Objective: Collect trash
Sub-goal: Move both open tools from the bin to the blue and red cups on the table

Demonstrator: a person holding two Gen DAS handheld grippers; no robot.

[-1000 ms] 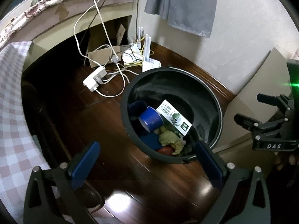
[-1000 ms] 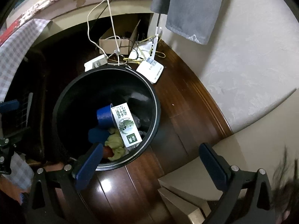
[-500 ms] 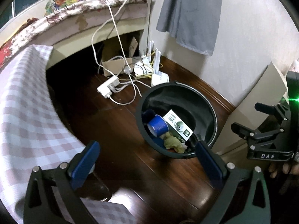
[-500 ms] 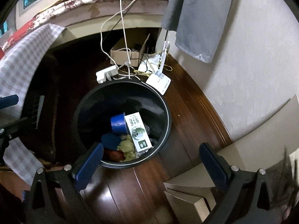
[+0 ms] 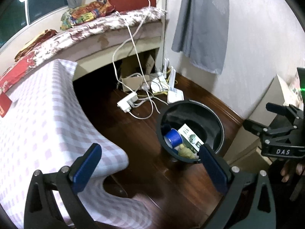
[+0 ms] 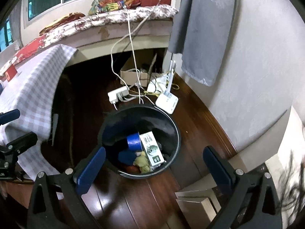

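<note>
On the dark wooden floor (image 6: 192, 139) the round black plastic bin (image 6: 176, 133) already holds a blue paper cup (image 6: 134, 141) and a white printed carton (image 6: 152, 148); left gripper (image 5: 150, 168) and right gripper (image 6: 154, 168) are both spread and empty; remaining trash is not visible

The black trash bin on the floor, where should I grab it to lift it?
Grip the black trash bin by its thin raised rim, coming straight down from above on the near side. The wall is likely too wide for open jaws, and the rim is exposed.

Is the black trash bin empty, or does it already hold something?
Not empty. The black trash bin holds a blue cup on its side, a white carton and a yellowish crumpled wad; its upper part is unfilled.
</note>
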